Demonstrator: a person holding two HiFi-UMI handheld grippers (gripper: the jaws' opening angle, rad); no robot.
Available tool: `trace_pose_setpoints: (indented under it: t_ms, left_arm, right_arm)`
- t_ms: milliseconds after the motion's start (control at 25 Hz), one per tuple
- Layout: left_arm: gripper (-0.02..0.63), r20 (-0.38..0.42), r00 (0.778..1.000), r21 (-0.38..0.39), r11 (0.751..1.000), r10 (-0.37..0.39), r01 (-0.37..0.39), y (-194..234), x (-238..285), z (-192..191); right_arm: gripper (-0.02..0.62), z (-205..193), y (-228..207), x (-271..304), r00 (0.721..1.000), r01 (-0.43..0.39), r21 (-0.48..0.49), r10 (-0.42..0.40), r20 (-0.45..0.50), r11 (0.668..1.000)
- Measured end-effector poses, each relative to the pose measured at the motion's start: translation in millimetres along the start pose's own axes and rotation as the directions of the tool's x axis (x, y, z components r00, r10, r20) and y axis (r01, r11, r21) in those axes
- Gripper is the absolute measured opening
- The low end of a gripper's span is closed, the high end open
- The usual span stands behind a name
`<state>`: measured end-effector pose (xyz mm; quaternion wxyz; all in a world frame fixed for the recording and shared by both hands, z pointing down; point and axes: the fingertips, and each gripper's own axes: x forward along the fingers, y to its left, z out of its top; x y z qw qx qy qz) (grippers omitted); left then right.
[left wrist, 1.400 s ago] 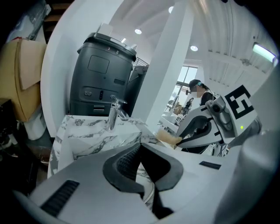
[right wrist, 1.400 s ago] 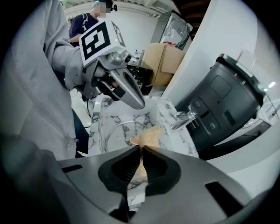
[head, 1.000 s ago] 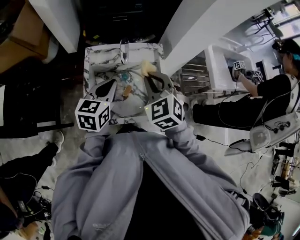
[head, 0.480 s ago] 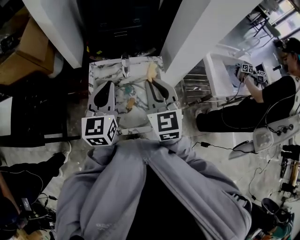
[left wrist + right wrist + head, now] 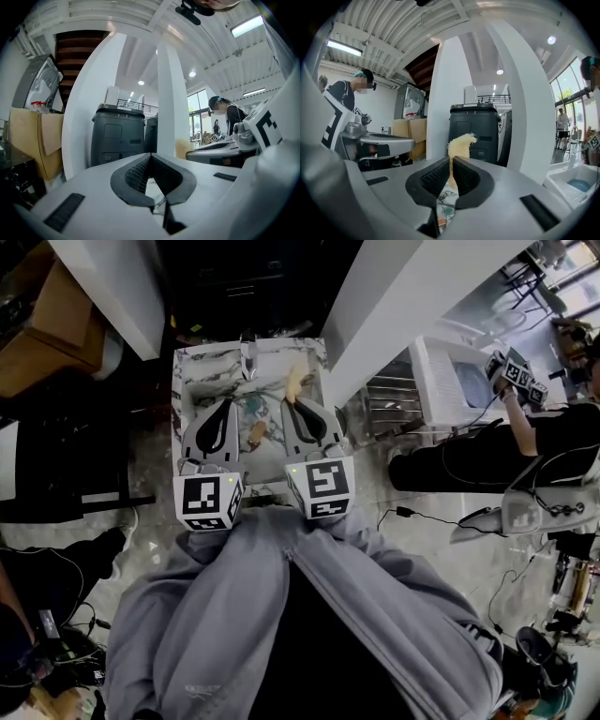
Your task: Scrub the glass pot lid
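A marble-patterned sink (image 5: 187,367) with a faucet (image 5: 248,357) lies ahead of me in the head view. In its basin the glass lid with a brown knob (image 5: 255,433) shows only in part between my grippers. My left gripper (image 5: 221,407) is shut and empty, held over the basin's left side; its pads (image 5: 140,171) meet at the tip. My right gripper (image 5: 298,405) is shut on a yellow sponge (image 5: 295,381), which sticks up past its jaws (image 5: 461,143). Both grippers point nearly level, above the sink.
A white column (image 5: 394,306) rises just right of the sink, with a metal rack (image 5: 380,395) and a white tub (image 5: 450,381) beyond it. Another person (image 5: 553,427) works at the right. A dark bin (image 5: 117,136) stands ahead, cardboard boxes (image 5: 37,343) at the left.
Both grippers have lifted out of the basin and rolled, so their marker cubes now face up. The sponge stays in the right gripper.
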<state>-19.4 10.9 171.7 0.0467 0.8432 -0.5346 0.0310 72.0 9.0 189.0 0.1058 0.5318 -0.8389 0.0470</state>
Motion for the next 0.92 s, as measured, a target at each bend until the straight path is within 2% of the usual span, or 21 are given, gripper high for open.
trace_pose_setpoints:
  t_ms: [640,920]
  left_arm:
    - [0.015,-0.034,0.999,-0.015,1.000,-0.017,0.016,0,15,-10]
    - [0.014,-0.039,0.999,-0.028,0.999,-0.018,0.016,2,29,-13]
  right_arm:
    - [0.041,0,-8,7,1.000,-0.021,0.012,0.021,0.015,1.000]
    - [0.041,-5,-24,10,1.000,0.007,0.008,-0.007,0.011,1.000]
